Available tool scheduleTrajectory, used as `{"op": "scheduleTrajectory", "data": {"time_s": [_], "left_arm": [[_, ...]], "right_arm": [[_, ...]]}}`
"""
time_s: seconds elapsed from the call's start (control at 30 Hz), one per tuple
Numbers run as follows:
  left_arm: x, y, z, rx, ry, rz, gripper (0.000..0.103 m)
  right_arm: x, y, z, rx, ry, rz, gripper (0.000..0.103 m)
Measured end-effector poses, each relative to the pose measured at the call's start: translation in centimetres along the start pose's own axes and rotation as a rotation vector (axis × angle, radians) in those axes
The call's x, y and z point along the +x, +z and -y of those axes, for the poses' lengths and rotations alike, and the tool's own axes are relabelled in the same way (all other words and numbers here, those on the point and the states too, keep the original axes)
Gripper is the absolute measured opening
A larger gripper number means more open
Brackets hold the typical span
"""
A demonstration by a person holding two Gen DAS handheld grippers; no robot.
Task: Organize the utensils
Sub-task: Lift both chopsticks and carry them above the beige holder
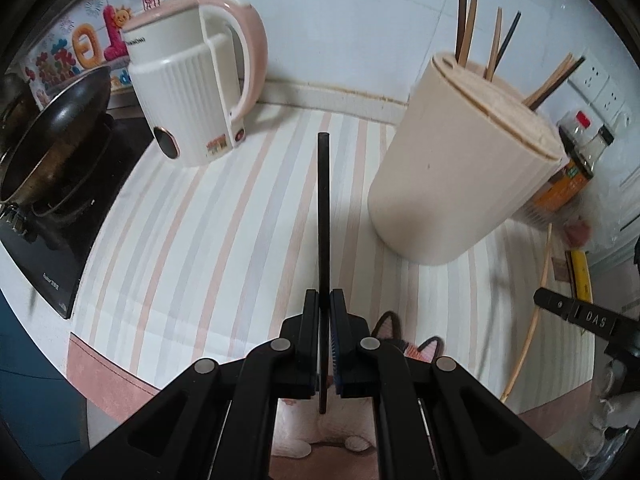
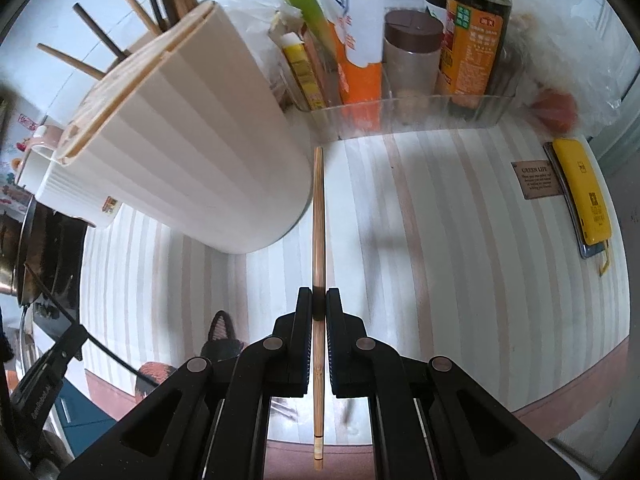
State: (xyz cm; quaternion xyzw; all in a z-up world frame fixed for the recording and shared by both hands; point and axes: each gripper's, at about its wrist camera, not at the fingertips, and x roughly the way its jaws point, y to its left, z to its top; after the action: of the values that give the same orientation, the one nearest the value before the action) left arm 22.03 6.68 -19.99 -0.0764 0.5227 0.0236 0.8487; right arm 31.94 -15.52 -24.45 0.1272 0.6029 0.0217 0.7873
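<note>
Black plastic fingers of the left gripper (image 1: 325, 320) are closed to a narrow slit on a dark chopstick (image 1: 323, 208), a straight matte rod pointing forward above the striped surface (image 1: 224, 216). Likewise, the right gripper (image 2: 319, 320) is closed on a pale bamboo chopstick (image 2: 318, 216) with a fine lengthwise grain, its tip near the base of the cream utensil holder (image 2: 208, 148). This holder is a ribbed, rounded tub with a slotted lid, standing toward the surface's back edge; wooden and dark chopsticks (image 1: 472, 28) lean out of its slots.

Left view only: a white and pink ribbed kettle (image 1: 196, 84) near the back edge and a dark wok (image 1: 52, 144) on a black cooktop at the left edge.

Right view only: a clear tray (image 2: 400, 116) of sauce bottles along the back edge and a yellow case (image 2: 584, 196) by the right edge.
</note>
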Motion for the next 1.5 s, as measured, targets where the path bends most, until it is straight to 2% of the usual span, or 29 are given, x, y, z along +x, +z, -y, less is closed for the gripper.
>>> {"op": "scheduleTrajectory", "data": {"time_s": [0.77, 1.07, 1.5], "left_arm": [[-6.4, 4.8, 0.5, 0.013, 0.013, 0.228, 0.003], [-11.2, 7.4, 0.8, 0.011, -0.037, 0.331, 0.003], [-16.9, 11.6, 3.0, 0.045, -0.123, 0.434, 0.003]], "right_arm": [[-4.0, 1.3, -2.9, -0.097, 0.055, 0.1, 0.007], [-7.4, 2.8, -3.8, -0.107, 0.095, 0.173, 0.007], [-15.2, 7.4, -7.0, -0.153, 0.176, 0.322, 0.007]]}}
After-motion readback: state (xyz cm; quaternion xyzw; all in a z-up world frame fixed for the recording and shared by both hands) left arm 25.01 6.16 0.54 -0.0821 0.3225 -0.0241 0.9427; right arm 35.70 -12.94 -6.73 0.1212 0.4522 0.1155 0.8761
